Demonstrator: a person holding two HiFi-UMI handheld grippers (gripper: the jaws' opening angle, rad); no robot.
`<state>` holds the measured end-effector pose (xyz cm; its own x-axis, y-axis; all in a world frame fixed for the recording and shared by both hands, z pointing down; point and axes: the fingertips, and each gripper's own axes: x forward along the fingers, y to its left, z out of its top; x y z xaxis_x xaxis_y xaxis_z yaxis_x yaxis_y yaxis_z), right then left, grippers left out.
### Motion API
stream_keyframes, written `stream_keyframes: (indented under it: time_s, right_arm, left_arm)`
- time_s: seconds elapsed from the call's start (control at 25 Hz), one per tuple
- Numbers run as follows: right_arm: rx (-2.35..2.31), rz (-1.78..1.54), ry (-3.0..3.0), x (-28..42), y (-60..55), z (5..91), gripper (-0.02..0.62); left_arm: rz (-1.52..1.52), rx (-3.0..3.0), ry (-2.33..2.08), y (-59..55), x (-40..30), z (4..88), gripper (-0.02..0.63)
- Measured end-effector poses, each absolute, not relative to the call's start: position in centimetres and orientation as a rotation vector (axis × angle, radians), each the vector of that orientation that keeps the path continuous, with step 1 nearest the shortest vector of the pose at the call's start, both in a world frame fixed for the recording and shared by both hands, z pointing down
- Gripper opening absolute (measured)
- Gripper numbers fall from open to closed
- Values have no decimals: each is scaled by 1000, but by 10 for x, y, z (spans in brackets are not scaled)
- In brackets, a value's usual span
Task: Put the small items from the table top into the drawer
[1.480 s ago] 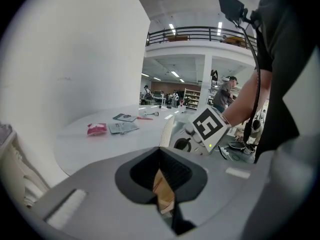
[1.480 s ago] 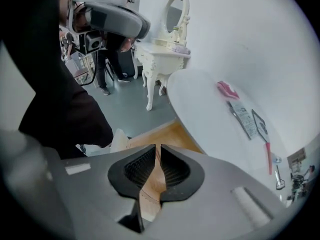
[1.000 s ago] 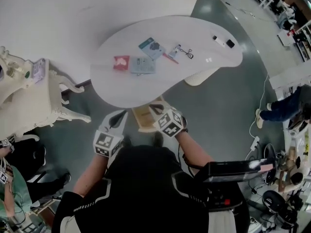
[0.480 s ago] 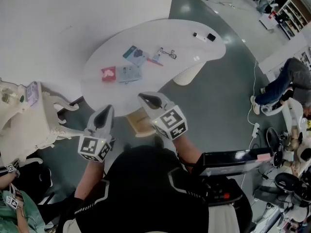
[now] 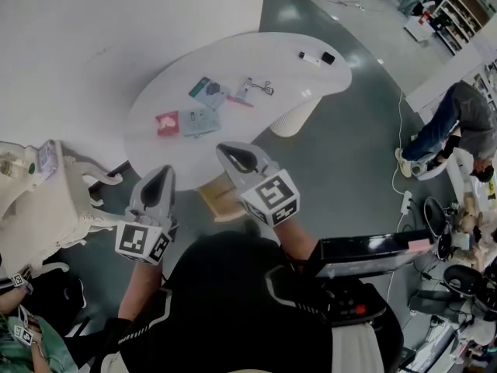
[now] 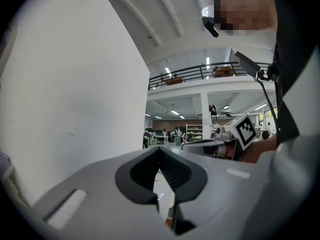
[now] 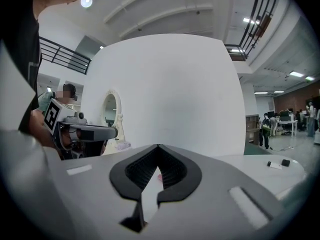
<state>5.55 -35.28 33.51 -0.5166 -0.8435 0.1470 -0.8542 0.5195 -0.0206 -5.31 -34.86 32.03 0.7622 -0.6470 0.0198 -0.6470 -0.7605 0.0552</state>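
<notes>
A grey-green floor and a white curved table were seen at upper centre of the head view, with an open tan drawer below the table's near edge. A red card and teal packets were left on the tabletop. Since a second earlier, the left gripper and right gripper had been raised; both were closed on nothing. An oval cream mirror was shown only in the right gripper view.

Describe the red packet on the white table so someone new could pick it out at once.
Start at the curved white table in the head view. Small flat items cluster near its left end; the red packet is the leftmost, beside a pale blue-grey packet. It is the only red one there.
</notes>
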Motion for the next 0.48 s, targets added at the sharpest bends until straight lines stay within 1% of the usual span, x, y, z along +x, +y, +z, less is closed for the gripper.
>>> stream_keyframes:
  time_s: [0.48]
  right_arm:
    - [1527, 149, -2638, 60, -351, 331, 0]
  left_arm:
    - [32, 2900, -1069, -347, -54, 322, 0]
